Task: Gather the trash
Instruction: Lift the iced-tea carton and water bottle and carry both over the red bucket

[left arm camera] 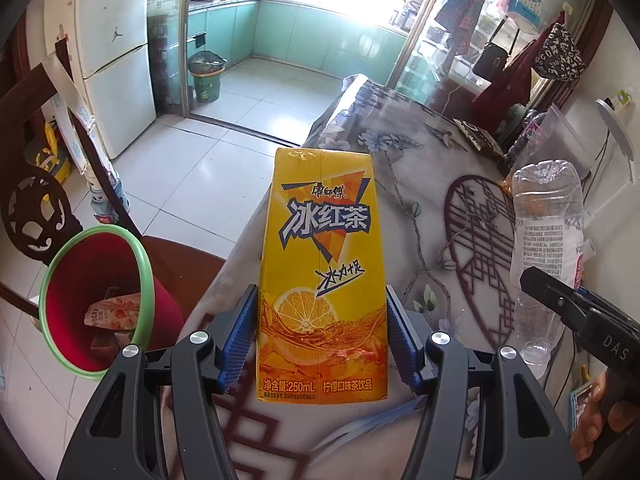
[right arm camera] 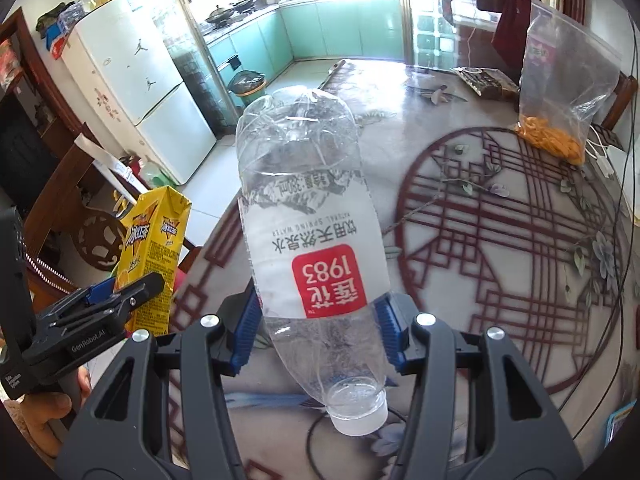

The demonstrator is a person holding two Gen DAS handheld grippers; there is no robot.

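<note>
Your left gripper (left arm camera: 322,336) clamps the yellow tea carton (left arm camera: 320,268) near its base, long axis running out along the fingers; your right gripper (right arm camera: 316,328) clamps the empty water bottle (right arm camera: 308,240) low on its body, cap toward you. The red bin (left arm camera: 96,300), already holding wrappers, lies left of the left fingers, so the carton hand is nearer.

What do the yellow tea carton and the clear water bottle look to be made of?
Yellow rectangular tea carton: probably coated paperboard, with a glossy printed face, folded edges and a central seam. Clear crumpled water bottle: thin transparent plastic, dented and creased, with a printed film label and a white plastic cap.
</note>
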